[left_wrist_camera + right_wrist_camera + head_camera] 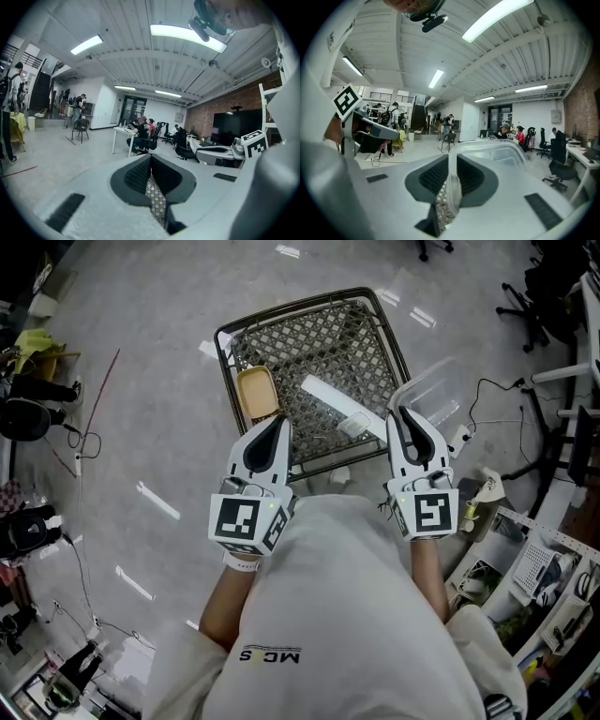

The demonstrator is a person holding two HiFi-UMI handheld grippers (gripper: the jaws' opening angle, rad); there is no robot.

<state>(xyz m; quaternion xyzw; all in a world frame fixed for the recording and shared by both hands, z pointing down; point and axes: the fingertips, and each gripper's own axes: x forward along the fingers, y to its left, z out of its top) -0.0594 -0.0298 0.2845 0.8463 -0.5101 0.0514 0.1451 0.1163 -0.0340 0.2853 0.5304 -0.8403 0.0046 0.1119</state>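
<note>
Your right gripper [401,413] is clamped on the thin wall of a clear plastic container [431,395]. In the right gripper view, the see-through rim [451,140] rises between the pads and the jaws [451,161] are pressed onto it from both sides. Your left gripper [277,420] carries nothing. Its own view shows the pads [150,157] closed against each other, with only mesh visible through the slit below them.

Take the wire basket [323,343] as your landmark. It is the largest thing here, a dark mesh square standing on the grey floor [141,427] straight ahead of you. Both grippers hang at its near edge.

- **Clear plastic container:** it sits at the basket's right edge and hangs partly outside the rim. It lies forward and to the right of the right gripper's tips, and its body extends away from you. The right gripper is on it; the left is well apart, across the basket.
- **White box [328,401]:** it lies inside the basket. Its long axis slants from the middle towards the near right corner, so its near end is closer to your right gripper.
- **Tan tray [257,392]:** this is the smallest thing. It rests in the basket's left half with its long axis pointing roughly away from you. The left gripper's tips are at its near end, but you cannot tell whether they touch it.
</note>
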